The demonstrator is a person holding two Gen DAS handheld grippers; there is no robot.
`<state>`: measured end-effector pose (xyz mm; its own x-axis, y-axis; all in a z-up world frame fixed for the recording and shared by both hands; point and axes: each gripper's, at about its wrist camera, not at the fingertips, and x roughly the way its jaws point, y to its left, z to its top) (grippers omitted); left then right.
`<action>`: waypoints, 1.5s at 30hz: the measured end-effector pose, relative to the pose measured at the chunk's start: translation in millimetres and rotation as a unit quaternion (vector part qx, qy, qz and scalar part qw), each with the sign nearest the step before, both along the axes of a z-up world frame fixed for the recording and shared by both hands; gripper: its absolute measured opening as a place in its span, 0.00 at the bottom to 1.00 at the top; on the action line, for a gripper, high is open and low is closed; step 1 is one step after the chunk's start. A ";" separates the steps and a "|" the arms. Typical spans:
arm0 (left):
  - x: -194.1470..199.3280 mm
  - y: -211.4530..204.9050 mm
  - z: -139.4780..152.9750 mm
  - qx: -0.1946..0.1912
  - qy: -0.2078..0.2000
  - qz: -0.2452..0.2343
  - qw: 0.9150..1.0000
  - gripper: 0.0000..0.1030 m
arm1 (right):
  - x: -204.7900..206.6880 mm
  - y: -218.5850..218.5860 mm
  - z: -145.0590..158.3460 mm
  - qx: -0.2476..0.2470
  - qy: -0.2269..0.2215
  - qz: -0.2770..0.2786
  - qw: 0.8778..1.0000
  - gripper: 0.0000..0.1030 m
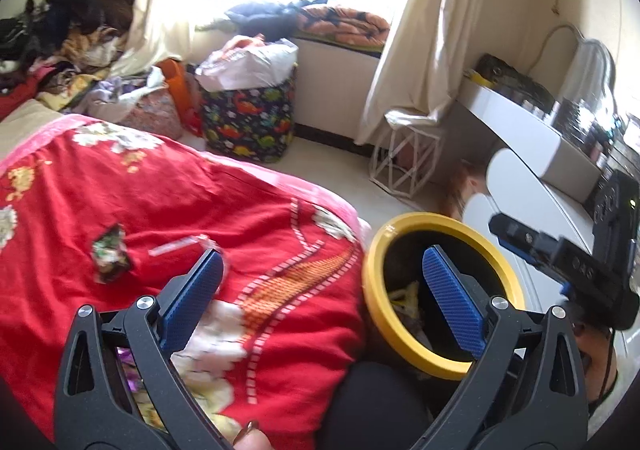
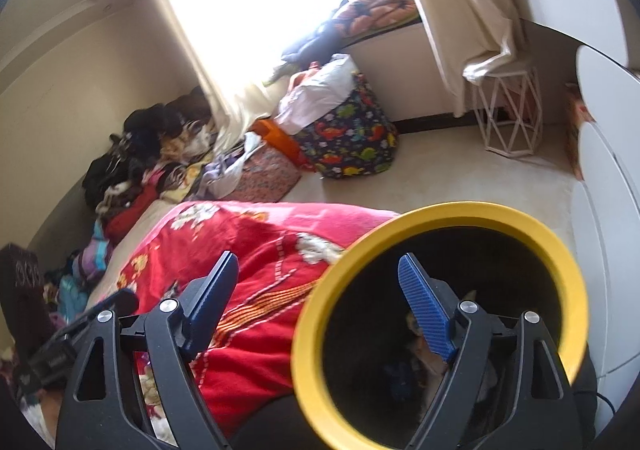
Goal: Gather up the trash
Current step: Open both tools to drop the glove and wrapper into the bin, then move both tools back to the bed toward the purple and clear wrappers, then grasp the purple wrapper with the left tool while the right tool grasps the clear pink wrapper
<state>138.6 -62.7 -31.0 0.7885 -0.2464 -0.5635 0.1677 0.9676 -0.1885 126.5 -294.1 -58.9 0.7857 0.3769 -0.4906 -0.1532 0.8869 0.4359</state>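
Left gripper point(image 1: 320, 290), right gripper point(image 2: 316, 298) agape, empty

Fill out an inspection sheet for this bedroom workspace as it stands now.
Surface: red floral blanket covering the bed.
Job's things: yellow-rimmed trash bin beside the bed, scraps inside; crumpled wrapper and clear plastic strip on the blanket.
Clutter: clothes pile; dinosaur-print basket, overstuffed.
Grippers: left hand-held gripper open, empty; right hand-held gripper open, empty, over the bin.
Cables: nothing seen on the blanket.
Surroundings: curtains, white wire stand.
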 end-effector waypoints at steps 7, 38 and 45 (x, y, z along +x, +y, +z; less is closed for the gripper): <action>1.3 40.9 4.4 -0.007 -0.008 0.046 0.999 0.89 | 5.6 48.1 3.7 -0.018 0.004 0.047 0.999 0.82; -27.6 160.6 -60.6 -0.065 0.094 0.129 0.985 0.80 | 78.1 208.4 -47.7 -0.061 0.093 0.178 0.978 0.79; -24.2 149.6 -84.9 -0.056 0.138 0.101 0.984 0.67 | 106.2 226.3 -75.9 -0.038 0.144 0.181 0.972 0.71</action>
<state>114.4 86.9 -116.0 0.6479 -0.1731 -0.7418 -0.0989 0.9465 -0.3073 232.7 -67.9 -134.8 0.4333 0.5568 -0.7087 -0.3426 0.8291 0.4419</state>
